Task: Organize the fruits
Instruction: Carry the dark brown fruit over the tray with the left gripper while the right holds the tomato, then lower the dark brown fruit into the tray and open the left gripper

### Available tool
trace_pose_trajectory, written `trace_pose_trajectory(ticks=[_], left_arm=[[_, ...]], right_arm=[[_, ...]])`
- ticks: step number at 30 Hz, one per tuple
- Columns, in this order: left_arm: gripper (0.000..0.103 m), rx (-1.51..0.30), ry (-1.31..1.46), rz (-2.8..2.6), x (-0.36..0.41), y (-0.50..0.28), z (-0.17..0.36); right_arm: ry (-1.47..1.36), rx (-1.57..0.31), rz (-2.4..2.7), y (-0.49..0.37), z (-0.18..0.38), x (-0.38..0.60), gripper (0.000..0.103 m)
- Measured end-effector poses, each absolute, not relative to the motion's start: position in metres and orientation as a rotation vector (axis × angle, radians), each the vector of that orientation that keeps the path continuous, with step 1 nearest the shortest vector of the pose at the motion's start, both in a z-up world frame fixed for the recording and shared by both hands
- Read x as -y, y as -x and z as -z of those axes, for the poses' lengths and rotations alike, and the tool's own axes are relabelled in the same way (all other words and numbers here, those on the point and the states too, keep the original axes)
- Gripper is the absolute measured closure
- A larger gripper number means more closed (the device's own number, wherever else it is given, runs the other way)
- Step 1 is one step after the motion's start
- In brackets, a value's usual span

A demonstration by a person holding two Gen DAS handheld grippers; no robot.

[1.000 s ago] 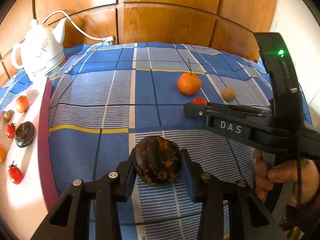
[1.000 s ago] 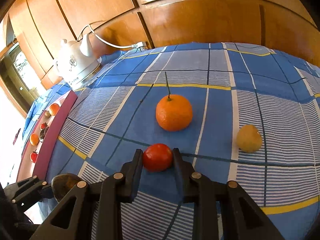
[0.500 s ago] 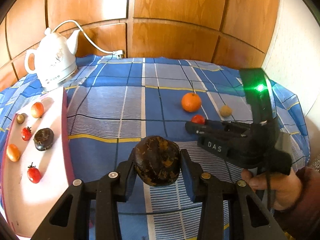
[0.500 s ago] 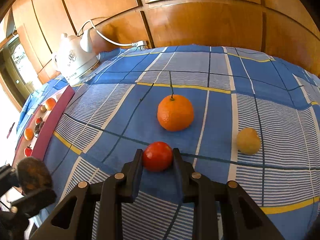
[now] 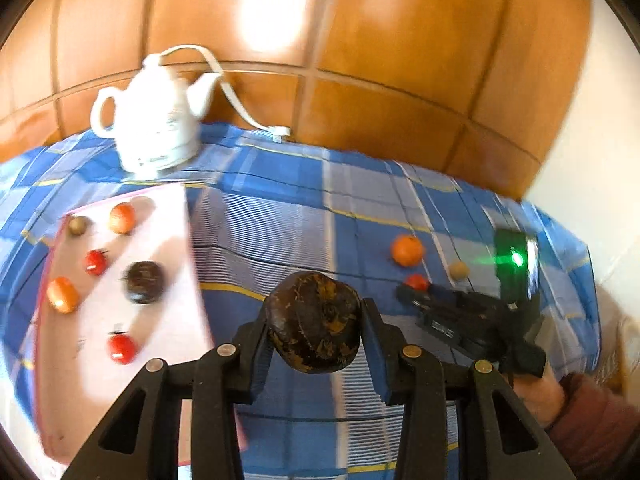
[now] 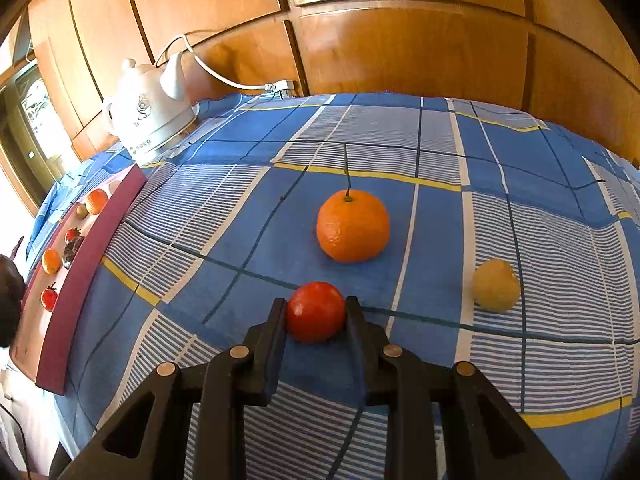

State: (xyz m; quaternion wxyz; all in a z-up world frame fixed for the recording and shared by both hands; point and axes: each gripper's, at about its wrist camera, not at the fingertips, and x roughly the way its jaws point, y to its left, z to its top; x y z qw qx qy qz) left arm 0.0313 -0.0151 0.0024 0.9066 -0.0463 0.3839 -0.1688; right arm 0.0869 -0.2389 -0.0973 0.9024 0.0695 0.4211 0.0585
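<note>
Left gripper (image 5: 316, 322) has swung up and toward the tray (image 5: 176, 220), jaws clamped on dark brown fruit (image 5: 314, 322); left view blurred, tray fruits indistinct. Right gripper (image 6: 316, 312) stays low on checked cloth (image 6: 400, 140), jaws closed around red tomato (image 6: 316, 311). Orange (image 6: 353, 226) and yellowish fruit (image 6: 496, 285) lie just beyond.

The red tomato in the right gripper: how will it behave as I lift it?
The red tomato looks smooth and glossy, so it may slip between the right gripper fingers, which touch only its sides. It is round, so if released onto the cloth it would likely roll. It probably bruises under a hard squeeze; lift gently.
</note>
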Motion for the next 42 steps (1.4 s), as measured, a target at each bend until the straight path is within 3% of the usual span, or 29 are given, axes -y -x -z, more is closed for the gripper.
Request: trace_pose_trajectory(ticks=[14, 42], left_arm=[[0.062, -0.848, 0.292, -0.023, -0.136, -0.026, 0.024], [0.063, -0.869, 0.229, -0.074, -0.143, -0.031, 0.047]], right_arm=[[-0.156, -0.867, -0.128, -0.087, 0.098, 0.241, 0.074], [-0.144, -0.867, -0.121, -0.087, 0.098, 0.239, 0.074]])
